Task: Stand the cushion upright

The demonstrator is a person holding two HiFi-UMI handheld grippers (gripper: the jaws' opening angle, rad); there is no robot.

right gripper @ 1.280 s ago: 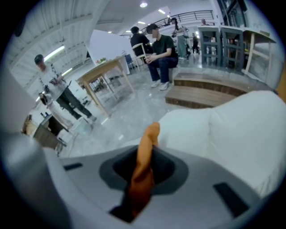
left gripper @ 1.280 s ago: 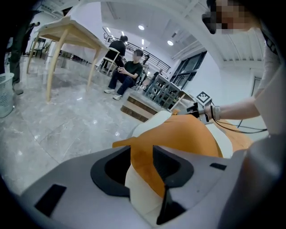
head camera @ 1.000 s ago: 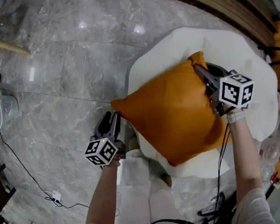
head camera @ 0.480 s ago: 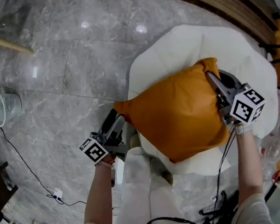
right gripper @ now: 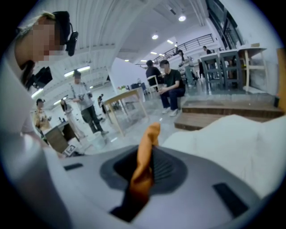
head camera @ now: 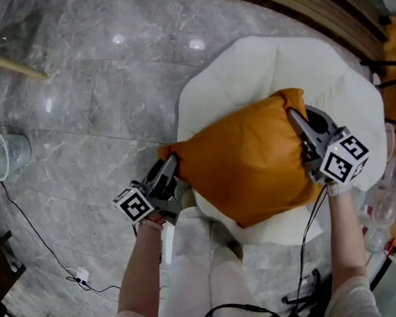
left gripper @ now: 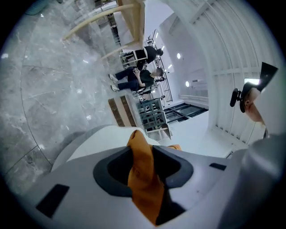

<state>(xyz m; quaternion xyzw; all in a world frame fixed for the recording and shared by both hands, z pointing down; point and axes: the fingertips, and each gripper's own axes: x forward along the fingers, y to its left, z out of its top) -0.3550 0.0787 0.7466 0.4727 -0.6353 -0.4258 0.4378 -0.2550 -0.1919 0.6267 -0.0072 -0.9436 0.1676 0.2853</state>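
Orange cushion (head camera: 248, 159) is raised off flat, broad face tipped toward the head camera, over the front half of the white padded seat (head camera: 244, 64). Cannot tell whether its lowest corner touches the seat. It hangs between 2 grips. Left gripper (head camera: 168, 173) has the cushion's left corner: in the left gripper view a fold of orange fabric runs up between the jaws, which have just been closing and pinch it. Right gripper (head camera: 294, 118) is clamped narrow on the upper right corner, a thin twist of orange cloth standing between its pads in the right gripper view. Long axis runs corner to corner, low by the person's left knee, up and away to the right, so the cushion lies right of the left gripper and left of the right one. Left hand is nearer the body; right hand reaches farther in over the seat. Judgement: lift under way, upright not yet reached; the next move likely turns on levelling the 2 held corners and setting the free lower edge down toward the seat's back. Grey marble floor (head camera: 90, 81) all round, wire basket (head camera: 4, 151) well apart at left.
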